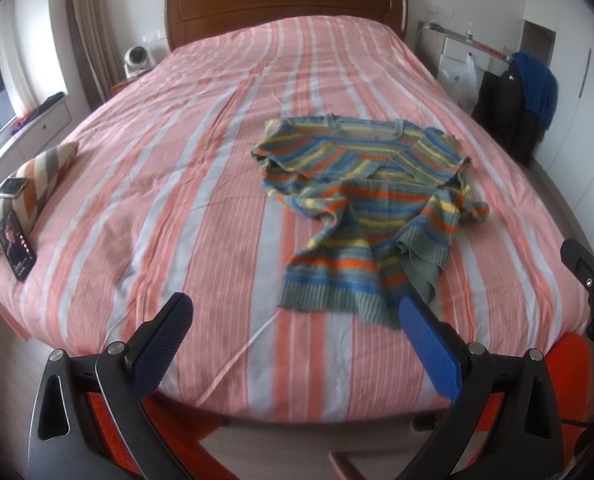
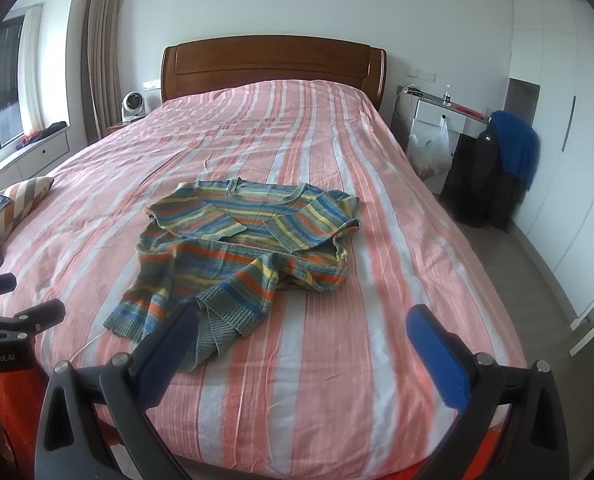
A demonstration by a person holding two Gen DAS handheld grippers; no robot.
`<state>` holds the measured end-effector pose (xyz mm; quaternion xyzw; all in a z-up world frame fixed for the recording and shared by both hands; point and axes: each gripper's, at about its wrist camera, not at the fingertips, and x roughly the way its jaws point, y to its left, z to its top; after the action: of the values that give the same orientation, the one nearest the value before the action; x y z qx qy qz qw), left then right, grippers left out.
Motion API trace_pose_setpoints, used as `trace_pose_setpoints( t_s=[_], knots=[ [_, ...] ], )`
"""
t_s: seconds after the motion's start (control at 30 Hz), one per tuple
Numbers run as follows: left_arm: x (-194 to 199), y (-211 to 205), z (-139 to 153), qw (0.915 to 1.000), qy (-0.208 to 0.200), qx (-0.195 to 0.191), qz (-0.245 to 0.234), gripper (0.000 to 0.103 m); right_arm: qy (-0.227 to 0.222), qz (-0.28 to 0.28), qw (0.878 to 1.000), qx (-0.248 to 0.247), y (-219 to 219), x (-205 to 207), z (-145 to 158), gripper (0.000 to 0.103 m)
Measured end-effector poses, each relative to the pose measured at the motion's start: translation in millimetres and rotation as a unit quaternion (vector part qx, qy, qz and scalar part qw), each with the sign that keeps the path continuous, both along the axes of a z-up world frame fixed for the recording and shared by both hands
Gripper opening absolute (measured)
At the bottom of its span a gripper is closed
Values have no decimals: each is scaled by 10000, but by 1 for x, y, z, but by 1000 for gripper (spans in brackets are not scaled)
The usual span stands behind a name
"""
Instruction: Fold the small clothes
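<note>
A small striped knit sweater point(image 1: 369, 196) in blue, orange, yellow and grey-green lies crumpled on the bed, its neck toward the headboard and its ribbed hem toward me. It also shows in the right wrist view point(image 2: 249, 248). My left gripper point(image 1: 297, 324) is open and empty, just short of the hem, with its right finger point(image 1: 429, 344) at the hem's right corner. My right gripper point(image 2: 301, 336) is open and empty, with its left finger point(image 2: 169, 352) over the bunched hem. Neither holds the cloth.
The bed point(image 1: 169, 200) has a pink and white striped cover and a wooden headboard point(image 2: 273, 64). A striped cushion point(image 1: 33, 184) with a watch, and a phone point(image 1: 17, 248), lie at the left edge. A chair with dark and blue clothes point(image 2: 501, 168) stands to the right.
</note>
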<state>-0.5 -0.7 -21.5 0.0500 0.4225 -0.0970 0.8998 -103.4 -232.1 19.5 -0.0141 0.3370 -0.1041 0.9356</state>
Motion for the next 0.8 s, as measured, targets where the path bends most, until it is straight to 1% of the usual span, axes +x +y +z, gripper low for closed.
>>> trace_pose_setpoints(
  t_s=[0.8],
  knots=[
    [2, 2, -5, 10000, 60, 22, 11, 103, 80, 63, 9999, 43, 3, 1, -5, 103]
  ],
)
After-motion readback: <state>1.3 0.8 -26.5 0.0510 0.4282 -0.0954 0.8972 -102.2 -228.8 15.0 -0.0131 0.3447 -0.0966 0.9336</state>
